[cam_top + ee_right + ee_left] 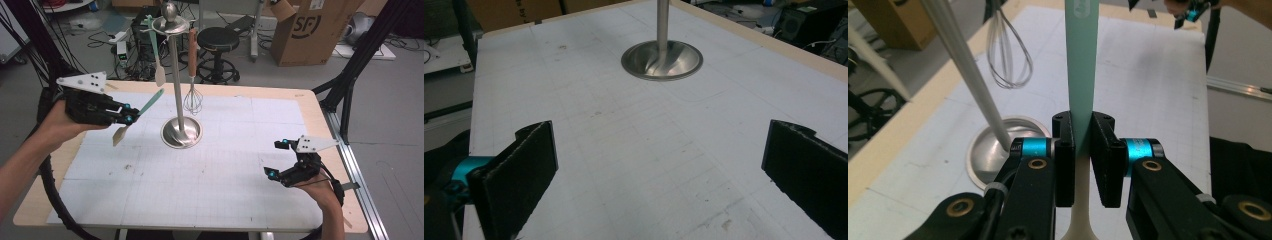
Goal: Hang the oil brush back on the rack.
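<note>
Holding: a spatula [135,116] was gripped by the left gripper [131,114], lifted clear of the table [240,165] at the left of the high view.
Left gripper: its jaws were drawn in narrow and pressed on the spatula's handle from both sides, right where the mint-green part met the cream part, as was seen in the left gripper view [1083,150].
Spatula position: it was tilted, the green handle end raised toward the stand [181,131] and the cream blade hanging low over the mat.
Handling: the spatula was judged light and slim; the blade was likely soft and bendable, the handle stiffer and smooth, so some slipping or swivelling in the pads was thought possible.
Best hold: the stiff handle, near the middle as it was held, was judged sounder than the blade.
Stand: a steel pole on a round base stood at mid-table, with a second spatula [159,70] and a whisk [192,97] hung from its top ring.
Right gripper: it [278,159] rested low at the right, jaws spread wide with nothing between them.
</note>
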Motion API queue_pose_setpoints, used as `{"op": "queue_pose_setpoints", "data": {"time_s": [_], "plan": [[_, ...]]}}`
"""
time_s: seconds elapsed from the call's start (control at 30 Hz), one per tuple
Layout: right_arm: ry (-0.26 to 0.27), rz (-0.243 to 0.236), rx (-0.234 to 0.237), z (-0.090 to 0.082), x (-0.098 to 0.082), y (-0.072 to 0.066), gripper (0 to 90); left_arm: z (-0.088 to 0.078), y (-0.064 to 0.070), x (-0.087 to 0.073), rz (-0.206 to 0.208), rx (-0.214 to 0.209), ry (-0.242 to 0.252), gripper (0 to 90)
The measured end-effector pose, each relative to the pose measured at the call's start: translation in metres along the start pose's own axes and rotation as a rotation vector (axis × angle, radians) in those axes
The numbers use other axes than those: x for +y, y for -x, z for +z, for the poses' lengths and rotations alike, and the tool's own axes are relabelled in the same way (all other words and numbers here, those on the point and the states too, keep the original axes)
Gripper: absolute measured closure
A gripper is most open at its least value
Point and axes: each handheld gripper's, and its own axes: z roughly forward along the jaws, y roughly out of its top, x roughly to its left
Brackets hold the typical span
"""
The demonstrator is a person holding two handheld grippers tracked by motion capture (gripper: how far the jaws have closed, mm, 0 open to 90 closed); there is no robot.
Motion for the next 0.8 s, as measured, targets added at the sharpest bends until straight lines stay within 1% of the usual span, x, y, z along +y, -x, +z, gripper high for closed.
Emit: {"op": "queue_pose_setpoints", "data": {"time_s": [0.1, 0.33, 0.43, 0.5, 0.57, 0.6, 0.63, 0.67, 0.7, 0.8], "plan": [[0.000, 0.000, -0.002, 0.000, -0.001, 0.001, 0.0, -0.009, -0.005, 0.004, -0.014, 0.018, 0.022, 80.9], [-0.001, 0.004, -0.002, 0.000, -0.001, 0.001, 0.0, -0.028, -0.014, 0.009, -0.020, 0.050, 0.053, 80.9], [-0.002, 0.000, -0.002, 0.001, -0.001, 0.002, 0.0, -0.034, -0.018, 0.012, -0.017, 0.055, 0.047, 80.9], [-0.008, -0.001, 0.002, 0.002, -0.001, 0.001, 0.0, -0.037, -0.021, 0.016, -0.014, 0.064, 0.047, 80.9], [-0.002, -0.006, 0.002, 0.002, -0.001, 0.001, 0.0, -0.042, -0.024, 0.022, -0.009, 0.075, 0.057, 80.9], [-0.004, -0.003, 0.001, 0.001, -0.001, 0.001, 0.0, -0.043, -0.025, 0.025, -0.011, 0.081, 0.068, 80.9], [0.000, -0.005, 0.001, 0.001, -0.001, 0.002, 0.0, -0.046, -0.026, 0.028, -0.004, 0.086, 0.064, 80.9], [0.001, -0.001, 0.000, 0.000, -0.001, 0.002, 0.0, -0.048, -0.027, 0.031, -0.011, 0.090, 0.071, 80.9], [0.004, 0.002, -0.003, 0.000, -0.001, 0.002, 0.0, -0.050, -0.028, 0.033, 0.001, 0.098, 0.071, 80.9], [0.006, 0.005, -0.004, -0.002, -0.001, 0.003, 0.0, -0.057, -0.031, 0.040, 0.002, 0.115, 0.074, 80.9]]}}
